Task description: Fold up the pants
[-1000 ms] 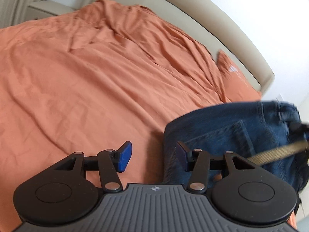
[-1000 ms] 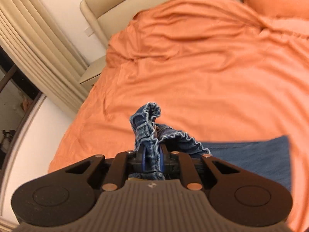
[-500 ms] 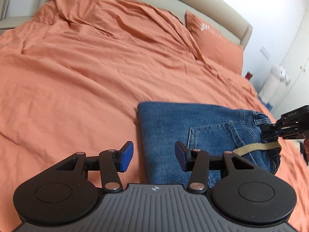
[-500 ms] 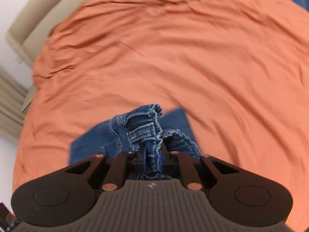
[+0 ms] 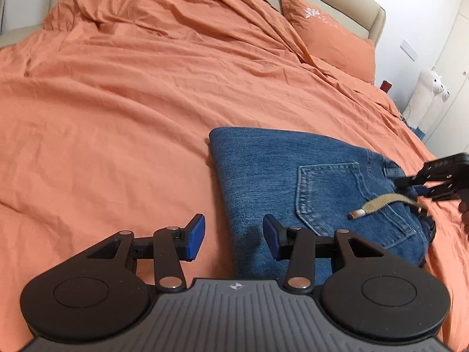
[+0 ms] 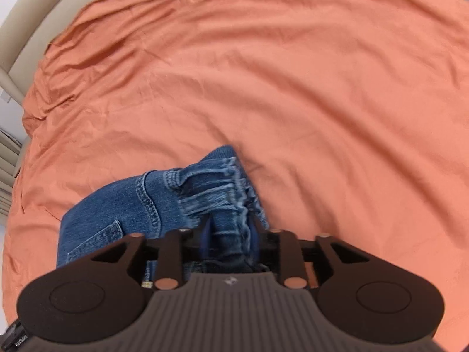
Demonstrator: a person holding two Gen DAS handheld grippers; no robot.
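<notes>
Blue jeans (image 5: 293,176) lie folded into a compact rectangle on the orange bedspread (image 5: 117,117), back pocket up, with a tan drawstring (image 5: 378,205) across them. My left gripper (image 5: 233,236) is open and empty, hovering over the near left corner of the folded jeans. My right gripper (image 6: 230,234) is shut on the bunched waistband of the jeans (image 6: 211,184); it also shows in the left wrist view (image 5: 422,183) at the jeans' right end.
An orange pillow (image 5: 328,35) lies by the beige headboard (image 5: 372,14) at the back right. A white plush alpaca (image 5: 428,94) stands beside the bed on the right. Curtains (image 6: 8,164) hang to the left in the right wrist view.
The jeans have come down from hanging to lying flat on the bed. My right gripper lowered the waistband it holds. My left gripper stayed open, now over the jeans' corner.
</notes>
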